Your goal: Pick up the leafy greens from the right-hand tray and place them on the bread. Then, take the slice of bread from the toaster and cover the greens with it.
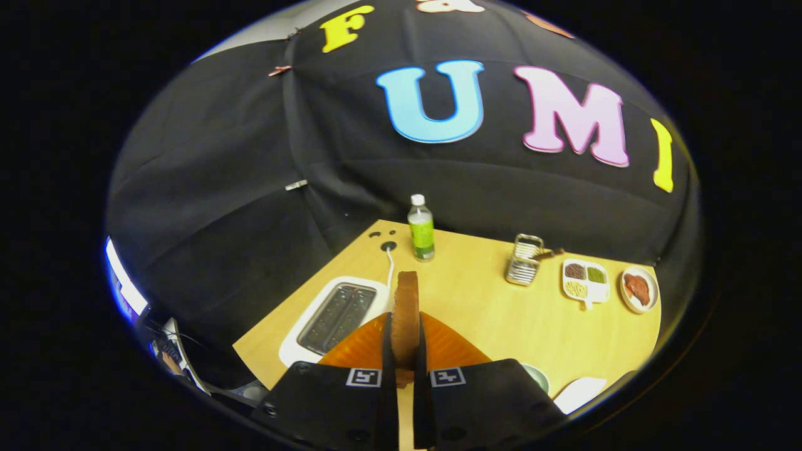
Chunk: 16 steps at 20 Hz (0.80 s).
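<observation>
A: Item one, the task piece?

B: Slice of bread (406, 313), browned, standing on edge. It is clamped between the two fingers of the gripper (405, 341), both fingers pressing on its flat faces, and it is lifted above the table (489, 307). Its top edge rises past the fingertips.

A: Item two?

B: Toaster (335, 316), white casing with a dark slotted top, on the table just left of the fingers and the bread. A white cord (390, 266) runs from it to a round hole in the tabletop.

A: Further out?

B: Bottle (421, 228), green label, white cap, upright, beyond the bread near the table's far edge. Wire rack (523, 260), metal, to the right of the bottle. Divided tray (584, 282), white, compartments holding brown, green and pale yellow contents, right of the rack. Small plate (639, 289) with a reddish piece on it, just beside that tray.

A: Anything close in?

B: Bowl rim (537, 376) and a white dish (579, 393), partly hidden beside the right finger; contents cannot be told.
</observation>
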{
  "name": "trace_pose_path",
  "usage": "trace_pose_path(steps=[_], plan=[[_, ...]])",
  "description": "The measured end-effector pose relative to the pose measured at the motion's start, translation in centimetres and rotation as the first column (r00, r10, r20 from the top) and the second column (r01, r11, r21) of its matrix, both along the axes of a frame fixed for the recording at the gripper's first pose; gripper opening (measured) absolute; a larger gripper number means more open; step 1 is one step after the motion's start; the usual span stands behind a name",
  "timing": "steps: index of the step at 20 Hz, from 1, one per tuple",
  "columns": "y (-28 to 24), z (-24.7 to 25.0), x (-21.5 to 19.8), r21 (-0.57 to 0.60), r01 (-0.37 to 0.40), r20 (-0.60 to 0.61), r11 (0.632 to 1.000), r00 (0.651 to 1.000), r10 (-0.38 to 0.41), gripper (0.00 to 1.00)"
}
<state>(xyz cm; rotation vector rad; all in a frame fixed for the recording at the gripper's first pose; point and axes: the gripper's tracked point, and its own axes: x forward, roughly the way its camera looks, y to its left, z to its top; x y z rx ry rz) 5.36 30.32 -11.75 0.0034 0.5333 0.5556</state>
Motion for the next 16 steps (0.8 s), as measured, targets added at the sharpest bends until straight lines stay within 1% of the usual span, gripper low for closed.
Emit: trace_pose_path(steps=[4, 9, 13, 16], plan=[[-4.4, -4.6, 0.1, -0.011, 0.070, -0.078, 0.997, 0.994, -0.071, 0.13], [-7.5, -10.4, -0.4, -0.027, 0.120, -0.183, 0.992, 0.975, -0.123, 0.13], [-8.8, -13.3, -0.7, -0.013, 0.130, -0.241, 0.991, 0.962, -0.129, 0.14], [-10.1, -14.5, -0.8, -0.017, 0.123, -0.242, 0.992, 0.962, -0.124, 0.14]])
